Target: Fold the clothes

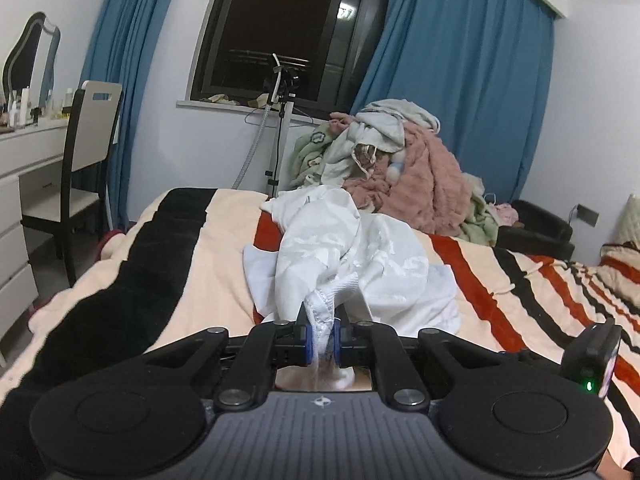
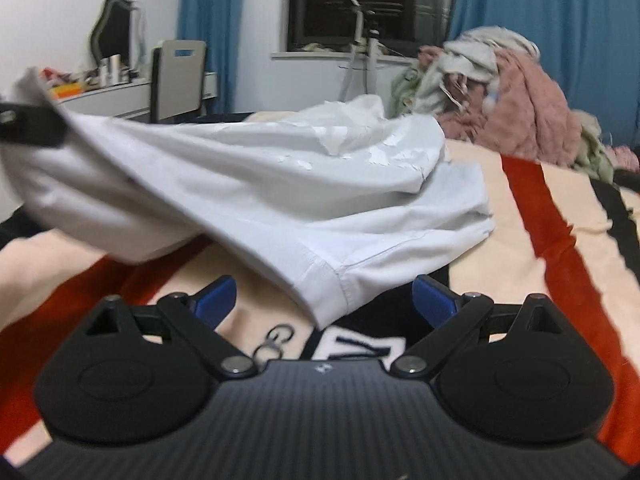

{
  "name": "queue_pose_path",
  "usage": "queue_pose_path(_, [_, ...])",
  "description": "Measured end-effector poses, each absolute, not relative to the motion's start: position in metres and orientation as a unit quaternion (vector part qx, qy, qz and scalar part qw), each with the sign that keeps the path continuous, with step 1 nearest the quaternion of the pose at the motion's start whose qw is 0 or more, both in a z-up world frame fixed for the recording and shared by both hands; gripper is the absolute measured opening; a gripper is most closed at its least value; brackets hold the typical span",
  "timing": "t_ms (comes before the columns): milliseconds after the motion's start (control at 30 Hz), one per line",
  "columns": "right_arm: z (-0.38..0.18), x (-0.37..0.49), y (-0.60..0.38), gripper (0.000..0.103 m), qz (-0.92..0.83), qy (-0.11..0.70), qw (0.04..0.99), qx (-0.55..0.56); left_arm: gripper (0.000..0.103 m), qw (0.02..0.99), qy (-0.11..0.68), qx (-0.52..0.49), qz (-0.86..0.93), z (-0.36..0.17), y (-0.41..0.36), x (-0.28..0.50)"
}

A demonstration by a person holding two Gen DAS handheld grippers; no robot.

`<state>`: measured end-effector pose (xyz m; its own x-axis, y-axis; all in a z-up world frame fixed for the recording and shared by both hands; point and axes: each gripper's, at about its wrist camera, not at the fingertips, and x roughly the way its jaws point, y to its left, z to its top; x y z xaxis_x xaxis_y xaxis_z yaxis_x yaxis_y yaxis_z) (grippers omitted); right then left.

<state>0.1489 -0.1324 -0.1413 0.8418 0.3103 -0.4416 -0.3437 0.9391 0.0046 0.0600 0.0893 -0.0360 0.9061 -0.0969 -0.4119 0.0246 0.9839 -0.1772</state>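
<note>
Right wrist view, white garment [image 2: 280,184] stretched lengthwise, left tongs [image 2: 28,130] to bed [image 2: 520,216]

Dark night window [image 1: 280,36] at top centre, flanked by blue curtains [image 1: 460,72] on white walls; upper left, white dressing table [image 1: 28,148] with arched mirror [image 1: 30,52] and high-backed chair [image 1: 88,136]; across the lower frame, striped cream, red and black bedspread [image 1: 500,280]

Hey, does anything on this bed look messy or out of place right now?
Yes. An unsorted clothes heap sprawls across the bed's far side, and a small metal ring lies loose beside the white garment.
</note>
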Motion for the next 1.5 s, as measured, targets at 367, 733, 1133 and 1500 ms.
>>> queue_pose_path(367, [-0.127,0.174,-0.188,0.096,0.028,0.18,0.983,0.004,0.01,0.972,0.202,-0.09,-0.075,-0.046,0.072,0.079])
queue_pose_path(733, [-0.095,0.149,-0.211,0.096,-0.052,0.144,0.988,-0.006,0.01,0.974,0.175,-0.117,-0.088,-0.026,0.072,0.043])
queue_pose_path(1133, [-0.035,0.063,-0.208,0.096,-0.062,-0.04,0.995,-0.071,0.016,0.947,0.265,-0.137,-0.119,-0.042,0.067,0.045])
queue_pose_path(1500, [-0.039,0.062,-0.196,0.096,-0.041,-0.028,0.996,-0.076,0.055,0.933,0.315,-0.116,-0.126,-0.071,0.052,0.076])
